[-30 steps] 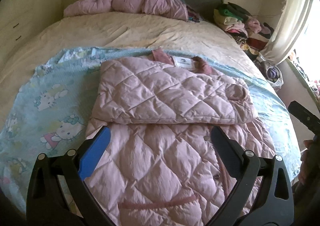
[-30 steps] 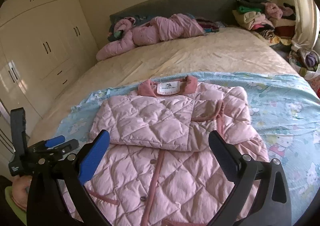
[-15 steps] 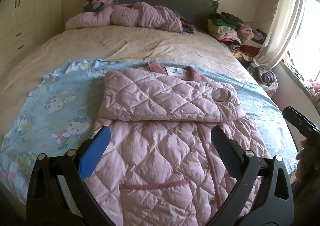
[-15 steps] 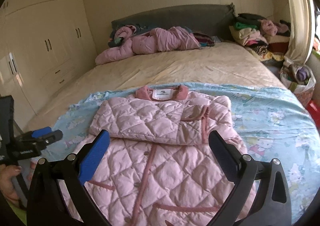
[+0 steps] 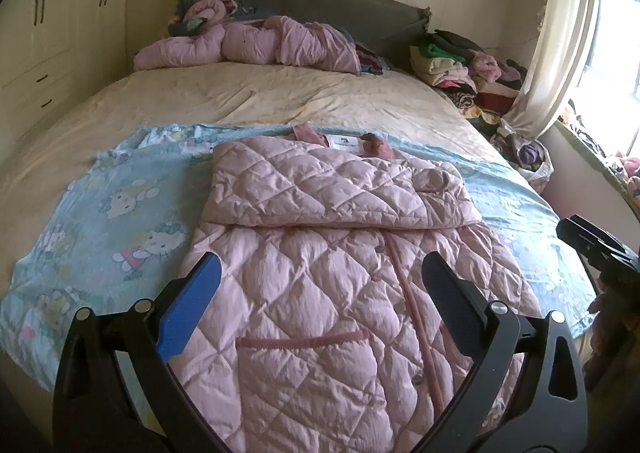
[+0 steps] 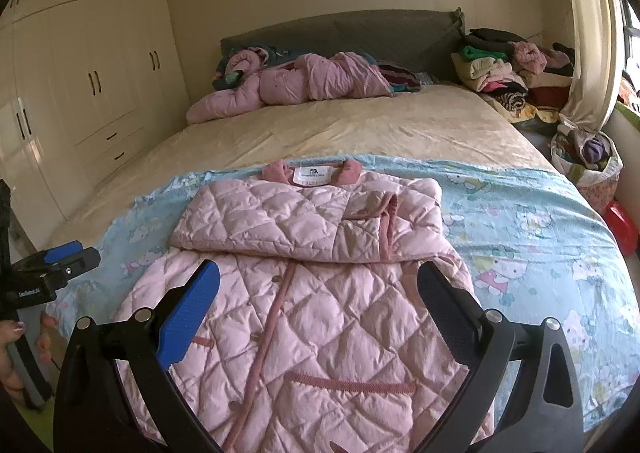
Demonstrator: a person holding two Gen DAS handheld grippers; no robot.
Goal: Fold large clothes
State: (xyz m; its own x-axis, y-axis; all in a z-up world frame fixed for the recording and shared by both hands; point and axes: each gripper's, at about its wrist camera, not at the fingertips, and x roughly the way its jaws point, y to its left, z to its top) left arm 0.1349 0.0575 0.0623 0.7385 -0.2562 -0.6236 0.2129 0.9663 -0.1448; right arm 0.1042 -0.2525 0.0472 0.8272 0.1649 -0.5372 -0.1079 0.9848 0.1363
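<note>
The bed [image 6: 360,121] fills both views, a blue cartoon-cat sheet [image 6: 520,221] spread over its near half, and on that sheet lies the coat [image 6: 320,293], a pink quilted one, front up, collar toward the headboard. Both sleeves are already folded across the chest, making a neat band below the collar, with the long lower half running down toward the bed's foot edge. So the step in hand looks like the bottom fold: sleeves are in, hem is not yet brought up.

Left tongs [image 5: 320,297] hang above the lower coat, wide, nothing between them. Right tongs [image 6: 318,293] the same: wide, empty, over the button strip (each pair also shows at the edge of the other's view, gripped by a hand). Neither touches the fabric.

The next move, as a judgement, calls for both tongs to drop to the hem corners nearest the camera, pinch through the puffy quilting, and carry the hem up toward the collar evenly, or the padding will slide and skew the fold.

Smaller things now: a pocket welt [image 6: 352,383] in darker pink on the lower panel, and a white neck label [image 6: 315,175] inside the collar, carrying a small dark logo and a line of print, too small to read.
</note>
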